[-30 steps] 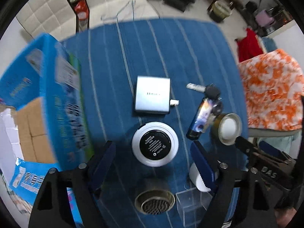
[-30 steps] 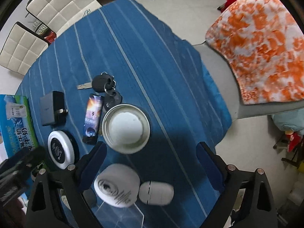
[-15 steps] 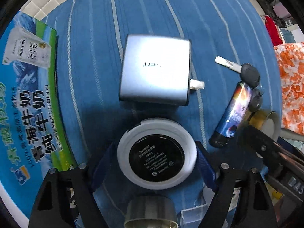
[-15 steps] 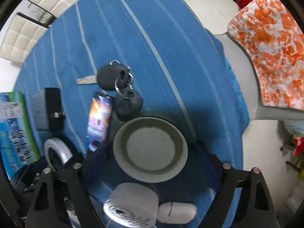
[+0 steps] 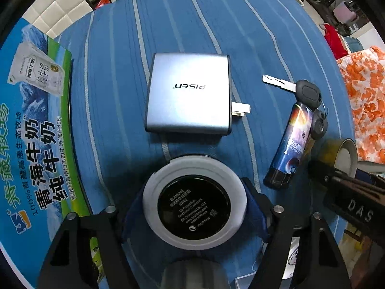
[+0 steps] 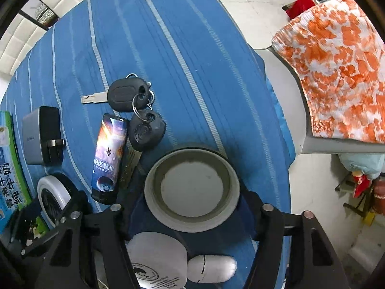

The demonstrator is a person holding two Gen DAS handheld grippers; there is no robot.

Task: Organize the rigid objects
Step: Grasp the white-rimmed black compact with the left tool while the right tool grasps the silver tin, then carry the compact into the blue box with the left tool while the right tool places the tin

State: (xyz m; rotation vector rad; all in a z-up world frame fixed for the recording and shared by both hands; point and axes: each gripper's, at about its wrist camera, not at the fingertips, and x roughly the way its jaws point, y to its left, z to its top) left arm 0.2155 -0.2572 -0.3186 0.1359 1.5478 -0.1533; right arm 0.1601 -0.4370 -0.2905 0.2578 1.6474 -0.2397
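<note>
On the blue striped cloth (image 5: 192, 24), my left gripper (image 5: 195, 204) is shut on a round white compact with a black lid (image 5: 195, 204), its blue pads touching both sides. My right gripper (image 6: 192, 187) is shut around a round grey tin lid (image 6: 192, 185), pads at both rims. Beyond lie a silver Pisen charger (image 5: 189, 94), a blue cylindrical tube (image 5: 288, 144) and black keys (image 5: 308, 94). The charger (image 6: 41, 137), tube (image 6: 109, 156) and keys (image 6: 130, 94) also show in the right wrist view.
A blue milk carton box (image 5: 31, 132) stands at the left. A white roll (image 6: 158, 262) and a white oval object (image 6: 211, 268) lie below the right gripper. An orange-white cloth on a chair (image 6: 336, 72) is off the table's right edge.
Both grippers moved down and forward onto the table. The left closed on the compact; the right closed around the grey tin lid.
</note>
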